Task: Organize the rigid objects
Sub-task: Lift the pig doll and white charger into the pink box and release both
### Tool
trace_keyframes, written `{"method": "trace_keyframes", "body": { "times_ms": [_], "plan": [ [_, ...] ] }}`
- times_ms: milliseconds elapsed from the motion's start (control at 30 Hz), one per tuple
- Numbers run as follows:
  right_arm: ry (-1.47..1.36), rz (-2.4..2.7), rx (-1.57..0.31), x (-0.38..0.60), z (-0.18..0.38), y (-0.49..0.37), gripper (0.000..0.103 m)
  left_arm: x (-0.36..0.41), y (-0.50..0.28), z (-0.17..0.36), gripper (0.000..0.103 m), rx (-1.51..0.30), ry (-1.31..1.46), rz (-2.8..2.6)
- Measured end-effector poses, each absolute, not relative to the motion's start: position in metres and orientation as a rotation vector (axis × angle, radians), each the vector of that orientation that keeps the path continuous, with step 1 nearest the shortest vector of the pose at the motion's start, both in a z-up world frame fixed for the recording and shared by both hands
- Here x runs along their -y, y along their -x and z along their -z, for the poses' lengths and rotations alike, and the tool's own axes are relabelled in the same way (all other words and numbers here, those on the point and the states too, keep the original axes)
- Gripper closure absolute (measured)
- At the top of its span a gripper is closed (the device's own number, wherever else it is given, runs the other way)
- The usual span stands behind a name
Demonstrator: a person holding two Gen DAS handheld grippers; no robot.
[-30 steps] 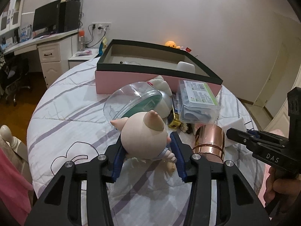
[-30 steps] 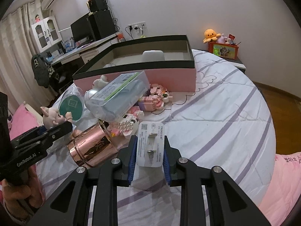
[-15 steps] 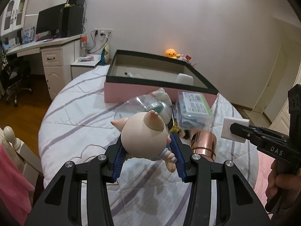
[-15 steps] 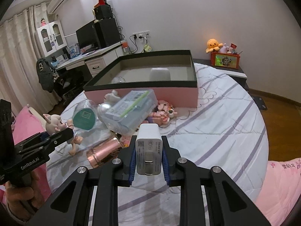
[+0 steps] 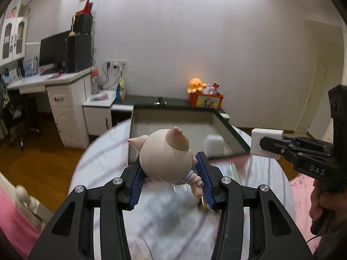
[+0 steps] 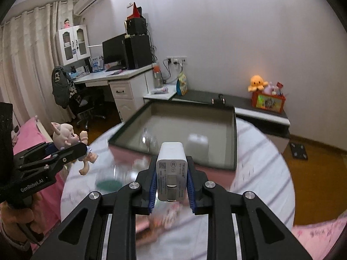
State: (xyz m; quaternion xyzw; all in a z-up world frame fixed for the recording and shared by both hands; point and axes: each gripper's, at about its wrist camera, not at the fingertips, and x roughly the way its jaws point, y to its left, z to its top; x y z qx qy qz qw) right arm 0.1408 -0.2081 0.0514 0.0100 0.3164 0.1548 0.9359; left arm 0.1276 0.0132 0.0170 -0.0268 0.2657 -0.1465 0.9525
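Left gripper point(image 5: 170, 169), frame centre, jaws pinching pig figurine point(image 5: 166, 157), lifted before open pink box point(image 5: 229, 127). Right gripper point(image 6: 171, 178), lower centre, clamping white charger point(image 6: 171, 171) above blurred bed point(image 6: 260, 162).

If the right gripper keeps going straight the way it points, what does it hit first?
Probably nothing before the box: the right gripper, shut on the charger, points over its near wall toward the white block inside. Depth is unclear in the blur.
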Motion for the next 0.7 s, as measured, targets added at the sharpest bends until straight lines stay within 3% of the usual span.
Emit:
{"method": "trace_keyframes", "body": {
  "times_ms": [267,600,633,667,700],
  "plan": [
    [-0.058,-0.286,-0.733,0.215,-0.047,-0.249,0.08,0.012,-0.228,-0.031,0.056,-0.58,0.009,0.281],
    [-0.136,-0.209,-0.892,0.235,0.015,-0.314,0.077,0.044,-0.319,0.024,0.056,-0.788,-0.004,0.272],
    [-0.138,-0.206,-0.889,0.236,0.016,-0.313,0.067,0.047,-0.321,0.027,0.056,-0.793,-0.014,0.258],
    [-0.142,-0.198,-0.88,0.238,0.015,-0.311,0.042,0.048,-0.321,0.028,0.051,-0.796,-0.016,0.255],
    [-0.145,-0.194,-0.872,0.238,0.013,-0.31,0.029,0.049,-0.321,0.028,0.044,-0.8,-0.015,0.251]
  ]
}}
